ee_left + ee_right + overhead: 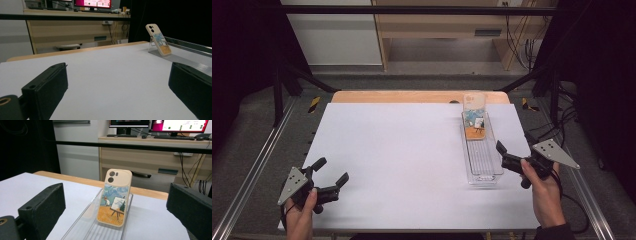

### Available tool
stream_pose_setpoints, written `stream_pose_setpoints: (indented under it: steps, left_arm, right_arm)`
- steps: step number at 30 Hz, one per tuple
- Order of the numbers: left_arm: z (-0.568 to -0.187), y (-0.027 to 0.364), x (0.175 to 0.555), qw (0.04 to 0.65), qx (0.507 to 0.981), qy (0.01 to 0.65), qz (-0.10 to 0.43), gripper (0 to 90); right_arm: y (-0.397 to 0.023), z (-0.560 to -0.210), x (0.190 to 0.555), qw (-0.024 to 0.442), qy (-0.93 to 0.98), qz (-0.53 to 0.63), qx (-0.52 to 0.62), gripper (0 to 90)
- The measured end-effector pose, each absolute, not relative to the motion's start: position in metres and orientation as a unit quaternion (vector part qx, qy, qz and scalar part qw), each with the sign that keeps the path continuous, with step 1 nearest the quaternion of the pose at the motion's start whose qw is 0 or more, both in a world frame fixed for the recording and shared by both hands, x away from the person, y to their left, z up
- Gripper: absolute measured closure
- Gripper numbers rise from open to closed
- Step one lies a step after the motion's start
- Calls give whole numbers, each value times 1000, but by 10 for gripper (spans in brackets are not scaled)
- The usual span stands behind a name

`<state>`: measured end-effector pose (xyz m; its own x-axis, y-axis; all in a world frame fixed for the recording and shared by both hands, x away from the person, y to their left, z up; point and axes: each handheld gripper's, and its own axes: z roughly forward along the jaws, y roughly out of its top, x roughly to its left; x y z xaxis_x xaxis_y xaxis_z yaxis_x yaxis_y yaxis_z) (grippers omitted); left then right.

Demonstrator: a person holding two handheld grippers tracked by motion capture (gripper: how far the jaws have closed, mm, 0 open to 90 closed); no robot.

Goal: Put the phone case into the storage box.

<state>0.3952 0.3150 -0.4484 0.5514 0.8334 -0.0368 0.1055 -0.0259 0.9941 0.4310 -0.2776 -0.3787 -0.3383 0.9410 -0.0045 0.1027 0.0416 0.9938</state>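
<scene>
While it leans tilted at the far end of a clear tray [482, 165], the phone case [475, 117] faces the right gripper [507, 156], which hovers released just beside the tray's near end. Well apart, the left gripper [331, 172] hangs spread wide over the tabletop [402, 155], empty.

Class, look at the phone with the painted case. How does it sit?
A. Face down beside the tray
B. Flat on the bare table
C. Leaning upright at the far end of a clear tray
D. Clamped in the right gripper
C: the phone leans upright inside the clear tray, at its far end, and both grippers are apart from it.
</scene>
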Motion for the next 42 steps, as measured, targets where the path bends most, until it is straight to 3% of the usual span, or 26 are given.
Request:
stream_pose_setpoints:
  steps: [42]
  left_arm:
    - [-447, 320, 387, 602, 641, 349, 325, 23]
  right_arm:
    - [-290, -440, 403, 364, 605, 564, 427, 26]
